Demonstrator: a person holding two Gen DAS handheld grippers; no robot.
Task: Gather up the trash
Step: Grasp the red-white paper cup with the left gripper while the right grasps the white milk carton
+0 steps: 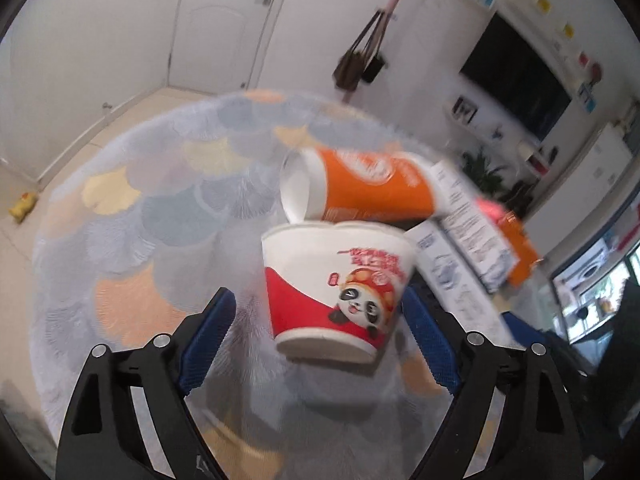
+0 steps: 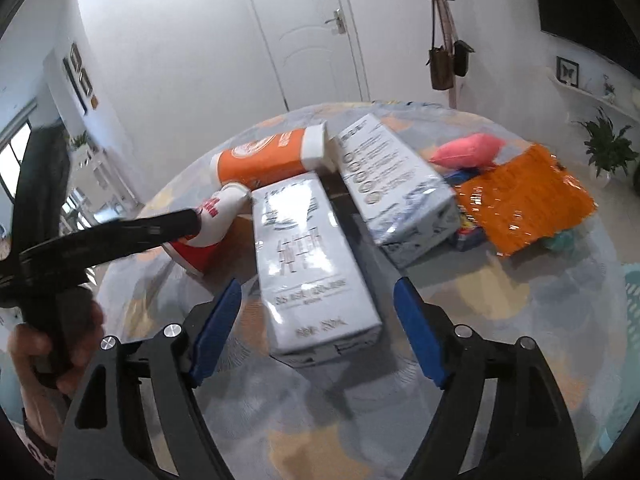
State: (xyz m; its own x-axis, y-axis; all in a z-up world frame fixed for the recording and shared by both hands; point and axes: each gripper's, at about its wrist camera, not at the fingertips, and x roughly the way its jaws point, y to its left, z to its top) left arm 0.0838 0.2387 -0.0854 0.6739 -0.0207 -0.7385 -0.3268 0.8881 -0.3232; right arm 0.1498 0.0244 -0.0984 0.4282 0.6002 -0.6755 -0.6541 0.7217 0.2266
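A red-and-white panda paper cup [image 1: 338, 294] stands between the open fingers of my left gripper [image 1: 320, 332], not gripped. An orange cup [image 1: 360, 188] lies on its side behind it. In the right wrist view, a white milk carton [image 2: 310, 264] lies between the open fingers of my right gripper [image 2: 318, 328]. A second white carton [image 2: 394, 188] lies behind it, with the orange cup [image 2: 264, 158] and the panda cup [image 2: 216, 220] to the left. My left gripper's black finger [image 2: 120, 232] reaches beside the panda cup.
All lies on a round glass table [image 2: 520, 320] over a patterned cloth. An orange foil wrapper [image 2: 524, 204], a pink bag [image 2: 468, 150] and small coloured items sit at the table's right. A pale blue basket [image 2: 634, 312] shows at the right edge.
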